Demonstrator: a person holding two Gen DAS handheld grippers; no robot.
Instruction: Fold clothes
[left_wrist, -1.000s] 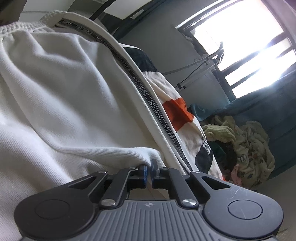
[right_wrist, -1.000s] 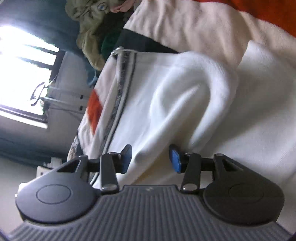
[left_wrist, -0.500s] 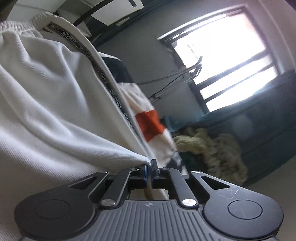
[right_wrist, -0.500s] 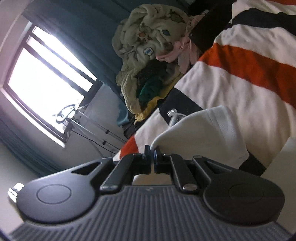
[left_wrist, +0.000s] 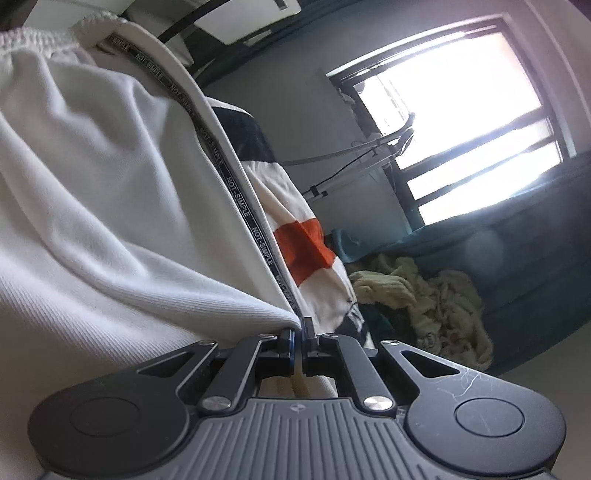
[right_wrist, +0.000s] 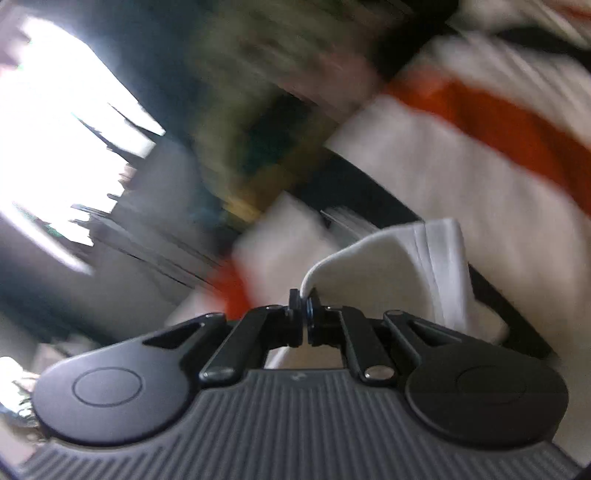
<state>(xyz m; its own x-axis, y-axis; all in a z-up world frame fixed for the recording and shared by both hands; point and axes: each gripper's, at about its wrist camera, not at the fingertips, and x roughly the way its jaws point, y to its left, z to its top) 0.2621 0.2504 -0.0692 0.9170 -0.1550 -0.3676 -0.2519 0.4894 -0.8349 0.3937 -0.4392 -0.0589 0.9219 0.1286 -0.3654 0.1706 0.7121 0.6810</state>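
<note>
**White knit shorts pinched at both ends**

Ribbed white cotton filled the left half of the left wrist view: a pair of white shorts (left_wrist: 110, 206) with a gathered elastic waistband at the top edge and a dark side tape (left_wrist: 236, 195) printed "NOT·SIMPLE" running down the seam. Behind them lay a striped blanket (left_wrist: 306, 243) in cream, orange and black bands. Further off sat a heap of pale yellow fleecy laundry (left_wrist: 424, 295) against a dark teal sofa or bed (left_wrist: 535, 236). A bright window (left_wrist: 461, 122) with dark bars glared at upper right, with a thin metal stand (left_wrist: 354, 170) in front of it.

Left gripper (left_wrist: 298, 338): tilted, fingers pressed together on a folded corner of the shorts, the cloth rising away to the left in soft ridges and blocking most of that side.

Right gripper (right_wrist: 304, 314): fingers likewise closed, nipping a thin white edge of the shorts (right_wrist: 391, 273), which curled up and to the right in a stiff layered fold. The right wrist view was heavily motion-blurred; only the blanket's orange stripe (right_wrist: 498, 125), the window glare (right_wrist: 55, 140) and a smeared olive-green mass of laundry (right_wrist: 258, 110) could be made out.

Gripper bodies were matte black with ribbed grey bases; the pads showed blue.
</note>
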